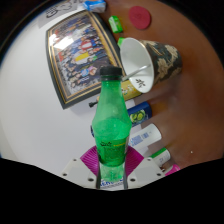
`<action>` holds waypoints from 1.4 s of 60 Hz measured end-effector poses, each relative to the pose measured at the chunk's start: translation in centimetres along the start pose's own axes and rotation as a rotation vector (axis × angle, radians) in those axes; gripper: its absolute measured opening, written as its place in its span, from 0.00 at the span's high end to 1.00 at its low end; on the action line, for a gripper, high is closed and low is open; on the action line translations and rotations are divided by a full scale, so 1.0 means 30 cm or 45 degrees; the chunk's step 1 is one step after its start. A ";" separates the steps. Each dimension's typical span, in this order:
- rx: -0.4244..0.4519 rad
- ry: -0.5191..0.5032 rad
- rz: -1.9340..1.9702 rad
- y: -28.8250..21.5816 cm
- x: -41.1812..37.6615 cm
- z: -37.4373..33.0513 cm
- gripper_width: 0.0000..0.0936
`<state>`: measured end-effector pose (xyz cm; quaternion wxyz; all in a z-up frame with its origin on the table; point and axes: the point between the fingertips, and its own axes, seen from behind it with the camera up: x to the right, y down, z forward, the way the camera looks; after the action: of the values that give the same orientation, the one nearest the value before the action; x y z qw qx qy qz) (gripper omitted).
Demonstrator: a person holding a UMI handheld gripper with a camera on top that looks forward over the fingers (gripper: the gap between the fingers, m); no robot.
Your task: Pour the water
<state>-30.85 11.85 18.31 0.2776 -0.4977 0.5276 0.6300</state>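
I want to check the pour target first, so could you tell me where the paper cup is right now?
In the gripper view, the paper cup lies tipped just beyond the green bottle held between the gripper fingers, beside the framed picture.

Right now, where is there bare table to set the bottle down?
Bare white table lies left of the bottle, below the framed picture. Right of the bottle it is crowded: the tipped cup and small packets. The tongs grip the bottle.

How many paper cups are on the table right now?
1. The paper cup lies tipped on its side beyond the green bottle, beside the framed picture. The jaws hold the bottle. Others may be hidden.
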 end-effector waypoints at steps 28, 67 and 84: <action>-0.059 0.092 -0.311 0.002 -0.068 -0.049 0.68; 0.412 0.549 -2.196 -0.849 -0.373 -0.325 0.68; 0.312 0.728 -2.306 -1.024 -0.114 -0.270 0.68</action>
<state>-0.07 13.71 9.93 0.5702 -0.8193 0.0524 -0.0289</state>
